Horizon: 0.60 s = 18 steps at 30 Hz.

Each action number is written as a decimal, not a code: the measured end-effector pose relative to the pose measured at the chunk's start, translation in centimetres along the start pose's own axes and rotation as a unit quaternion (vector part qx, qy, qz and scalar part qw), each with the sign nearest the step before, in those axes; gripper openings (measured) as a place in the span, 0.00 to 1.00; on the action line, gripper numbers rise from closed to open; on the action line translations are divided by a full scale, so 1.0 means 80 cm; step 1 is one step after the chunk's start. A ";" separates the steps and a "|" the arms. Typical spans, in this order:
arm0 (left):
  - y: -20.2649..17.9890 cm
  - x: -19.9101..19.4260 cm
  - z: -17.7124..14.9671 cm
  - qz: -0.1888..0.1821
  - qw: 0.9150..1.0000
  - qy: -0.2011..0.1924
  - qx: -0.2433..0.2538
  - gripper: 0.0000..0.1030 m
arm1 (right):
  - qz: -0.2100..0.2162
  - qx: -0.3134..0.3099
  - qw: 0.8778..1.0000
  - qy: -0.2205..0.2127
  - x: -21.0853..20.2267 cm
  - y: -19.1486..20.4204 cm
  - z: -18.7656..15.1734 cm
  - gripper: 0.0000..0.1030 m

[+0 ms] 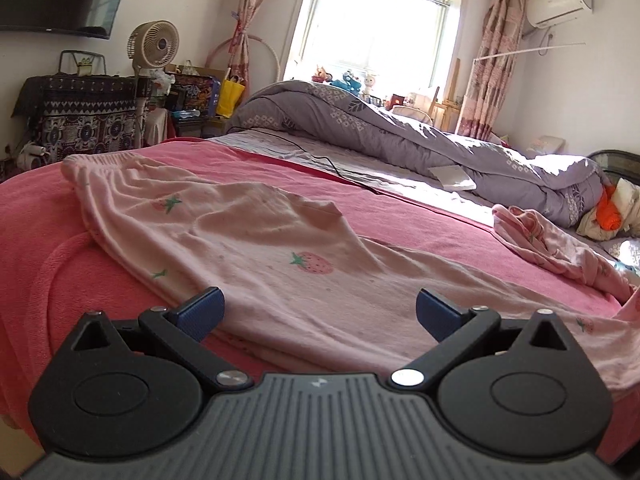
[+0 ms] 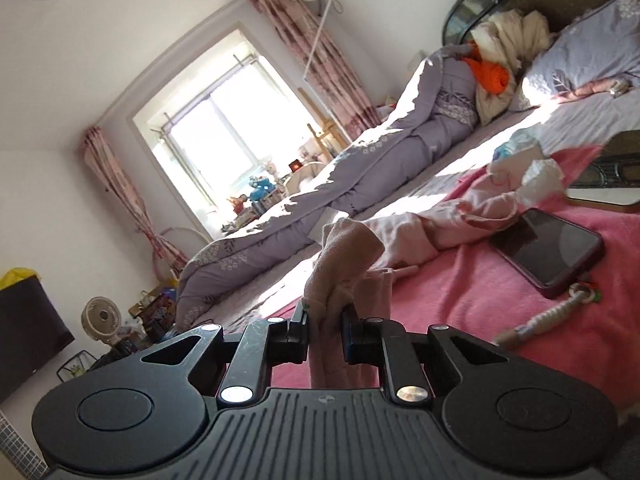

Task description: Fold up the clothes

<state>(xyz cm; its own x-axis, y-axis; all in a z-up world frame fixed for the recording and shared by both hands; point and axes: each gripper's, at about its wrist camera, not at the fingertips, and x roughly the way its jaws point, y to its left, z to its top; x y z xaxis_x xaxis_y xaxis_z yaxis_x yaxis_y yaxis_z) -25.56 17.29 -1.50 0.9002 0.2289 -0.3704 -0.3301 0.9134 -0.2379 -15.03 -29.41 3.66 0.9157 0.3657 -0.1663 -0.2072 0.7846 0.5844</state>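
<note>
Left gripper [image 1: 319,312] released, blue pads [image 1: 202,312] spread wide, low over the near edge of the pants [image 1: 256,248], nothing between the fingers. Pants pale pink with strawberry print, spread mostly flat across the pink blanket [image 1: 48,216], waistband at the far left, a raised crease near the middle, the cloth running off to the lower right. Second pink garment [image 1: 532,236] crumpled at the right on the same blanket, apart from the pants. Behind, a grey quilt [image 1: 380,128] heaped along the bed, a black cable [image 1: 320,160] trailing across the striped sheet, a fan [image 1: 153,45] by the left wall, bright window [image 1: 380,28] beyond. Right gripper [image 2: 326,330] clenched on a bunch of pink cloth [image 2: 348,256], the fabric pinched between the fingers [image 2: 298,332] and standing up above them in a folded hump, lifted off the blanket. Just right of it, a dark phone [image 2: 552,246] face up on the blanket, a white braided cord [image 2: 548,318] near it, crumpled pink clothes [image 2: 460,220] behind, orange item [image 2: 490,72] on the pile at the headboard.
</note>
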 end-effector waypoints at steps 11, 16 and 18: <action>0.115 -0.062 0.004 0.072 0.991 -0.054 -0.094 1.00 | 0.244 -0.165 0.926 0.234 0.227 0.309 -0.196 0.16; 0.135 -0.062 0.001 0.086 0.989 -0.049 -0.106 1.00 | 0.253 -0.216 0.901 0.280 0.218 0.322 -0.277 0.37; 0.131 -0.057 0.003 0.079 0.991 -0.050 -0.098 1.00 | 0.277 -0.221 0.899 0.257 0.190 0.313 -0.263 0.67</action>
<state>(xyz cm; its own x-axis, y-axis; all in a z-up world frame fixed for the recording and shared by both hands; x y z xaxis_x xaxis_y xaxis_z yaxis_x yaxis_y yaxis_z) -33.04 25.86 -2.10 0.8532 0.4045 -0.3294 -0.5092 0.7829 -0.3574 -13.53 6.32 -0.93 0.3745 0.8553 -0.3581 -0.8027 0.4924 0.3365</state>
